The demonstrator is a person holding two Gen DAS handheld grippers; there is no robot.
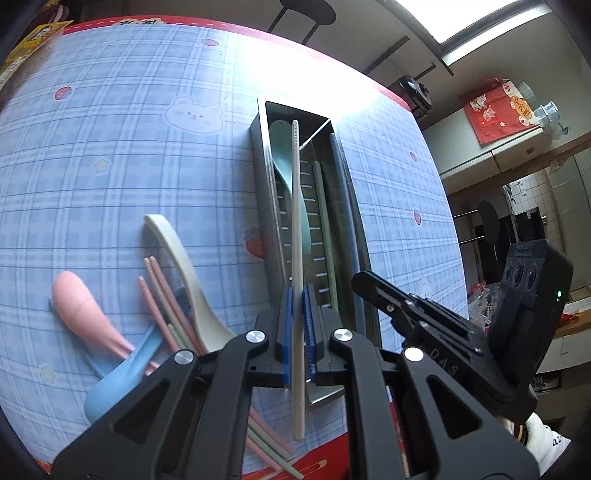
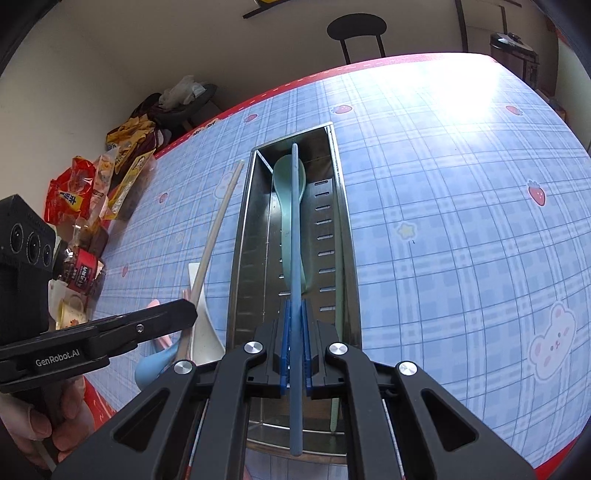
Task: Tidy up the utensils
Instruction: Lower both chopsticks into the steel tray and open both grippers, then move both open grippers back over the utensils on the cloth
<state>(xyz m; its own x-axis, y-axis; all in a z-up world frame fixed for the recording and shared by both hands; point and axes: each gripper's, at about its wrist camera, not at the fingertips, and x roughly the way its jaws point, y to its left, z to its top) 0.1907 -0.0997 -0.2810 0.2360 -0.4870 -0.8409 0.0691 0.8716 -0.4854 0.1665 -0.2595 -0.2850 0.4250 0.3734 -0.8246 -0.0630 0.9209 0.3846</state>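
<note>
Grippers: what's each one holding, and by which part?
Left gripper pinches a cream chopstick partway up from its near end. Right gripper pinches a blue chopstick likewise, over the metal tray.

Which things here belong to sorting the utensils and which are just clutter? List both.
Job:
left gripper holding cream chopstick
right gripper holding blue chopstick
metal utensil tray
green spoon in tray
cream spoon, pink spoon, blue spoon, pink chopsticks on table

Clutter:
snack packets
black stool
</note>
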